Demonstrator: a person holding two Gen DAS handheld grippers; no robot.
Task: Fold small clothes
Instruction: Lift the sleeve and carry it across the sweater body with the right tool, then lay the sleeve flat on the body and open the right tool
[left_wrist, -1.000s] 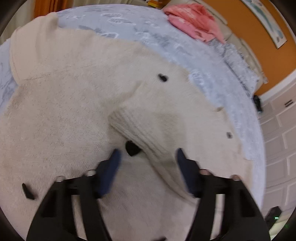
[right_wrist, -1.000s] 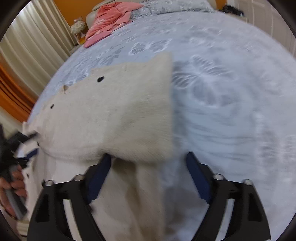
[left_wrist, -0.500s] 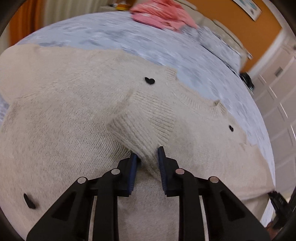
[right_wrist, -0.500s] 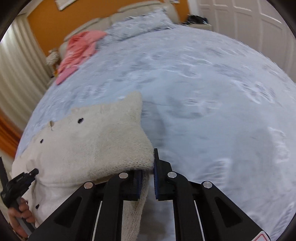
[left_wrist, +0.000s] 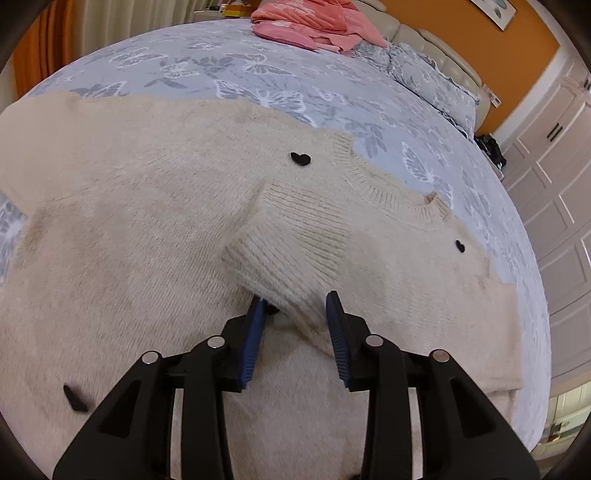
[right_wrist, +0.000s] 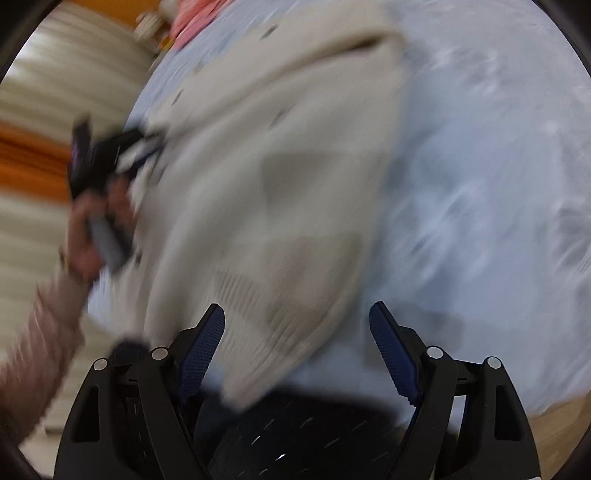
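A cream knitted sweater (left_wrist: 129, 229) lies spread flat on a bed (left_wrist: 258, 85) covered with a blue-grey butterfly-print cover; one ribbed sleeve cuff (left_wrist: 291, 251) is folded in over the sweater's body, close to the neckline (left_wrist: 373, 184). Small black heart marks (left_wrist: 300, 158) dot the knit. The left hand-held gripper (left_wrist: 295, 314) sits low over the sweater with its blue pads parted to a moderate gap; the tip of the cuff lies between them, though the pads do not press it (it rests loose). The right hand-held gripper (right_wrist: 297, 328) is spread wide, holding nothing; a folded ribbed part of the sweater (right_wrist: 266, 206) lies just ahead of it on the bed, the view heavily blurred. In that view the person's left hand (right_wrist: 96, 229) shows at the sweater's far edge. A pink garment (left_wrist: 314, 22) lies well apart near the pillows (left_wrist: 436, 81).
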